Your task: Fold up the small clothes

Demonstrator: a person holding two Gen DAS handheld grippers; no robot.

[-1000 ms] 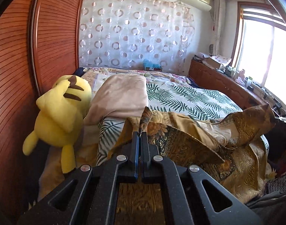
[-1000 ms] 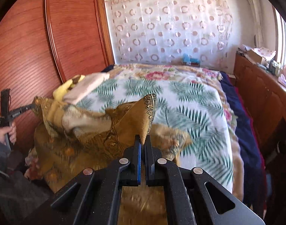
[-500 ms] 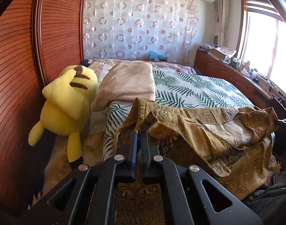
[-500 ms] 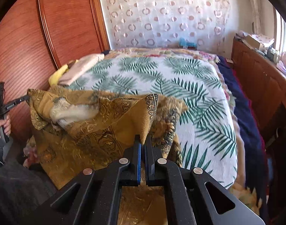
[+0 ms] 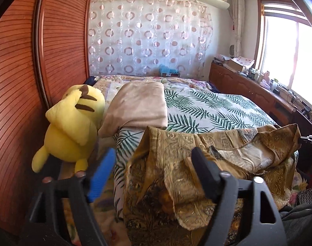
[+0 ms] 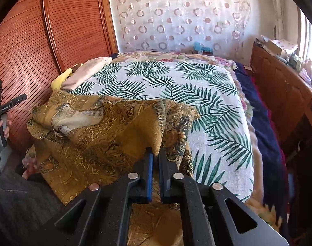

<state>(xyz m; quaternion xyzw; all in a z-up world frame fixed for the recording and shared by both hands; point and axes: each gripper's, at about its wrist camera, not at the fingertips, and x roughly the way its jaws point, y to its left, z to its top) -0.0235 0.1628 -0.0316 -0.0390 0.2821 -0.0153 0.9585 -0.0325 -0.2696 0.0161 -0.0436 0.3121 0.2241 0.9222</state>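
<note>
Left gripper jaws just sprung wide, mustard-gold paisley fabric garment released beneath; right gripper pinching its corner. Risk: lopsided fold slumping off bed edge.

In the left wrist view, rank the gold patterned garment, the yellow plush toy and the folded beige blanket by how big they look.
1. Gold patterned garment, clearly largest, though it lies nearest the camera.
2 and 3. Yellow plush toy and folded beige blanket look about alike; I would not rank them.

The bed is being viewed closely from its foot edge by both wrist cameras, angled downward toward the curtained headboard wall; the gold garment is being shared.
</note>
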